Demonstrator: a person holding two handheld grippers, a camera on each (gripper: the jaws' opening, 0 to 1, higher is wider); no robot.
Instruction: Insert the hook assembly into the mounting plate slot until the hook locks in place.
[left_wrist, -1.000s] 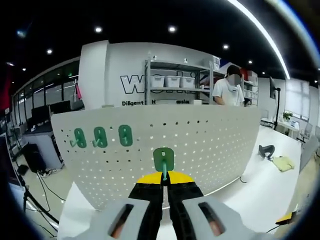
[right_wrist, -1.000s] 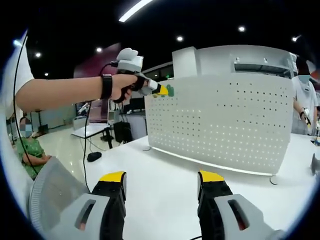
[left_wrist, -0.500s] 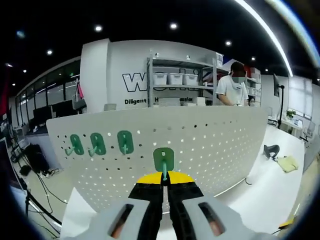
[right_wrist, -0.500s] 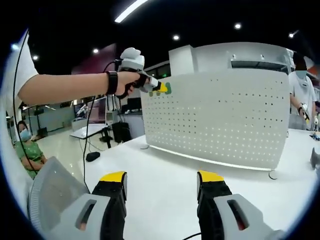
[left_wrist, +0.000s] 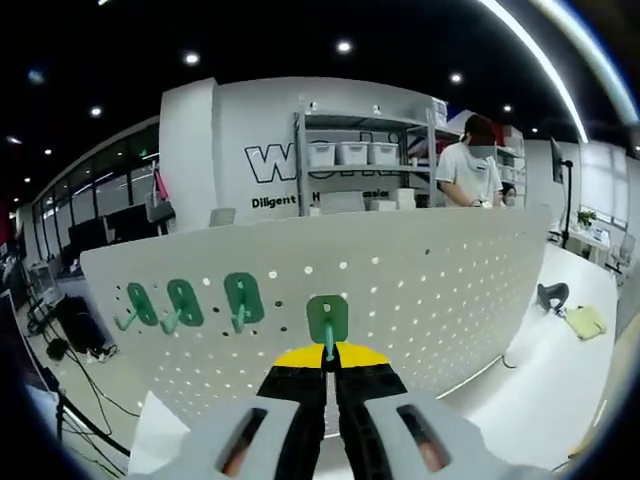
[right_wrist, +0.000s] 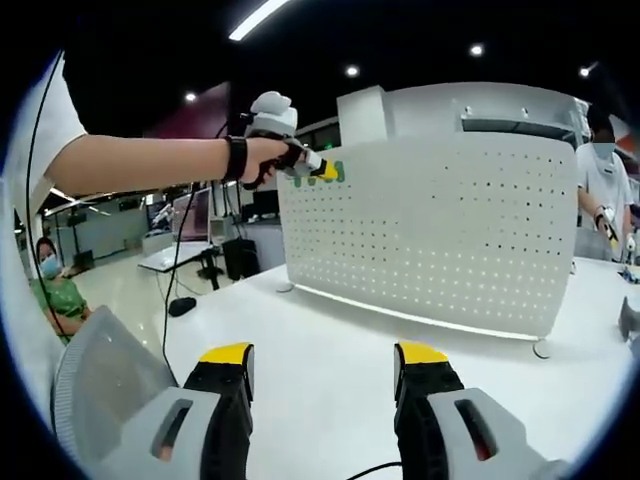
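Left gripper view: left gripper (left_wrist: 328, 368) closed tight on the stem of a green hook (left_wrist: 327, 320) at centre frame, held upright straight ahead of the jaws, near the white perforated mounting plate (left_wrist: 440, 290); contact not clear, three more green hooks (left_wrist: 185, 303) mounted at middle left. Right gripper view: right gripper (right_wrist: 322, 385) wide open and empty at bottom, well apart from the plate, while the left gripper at upper left holds the hook at the plate's upper left corner, so clearly the nearer tool.
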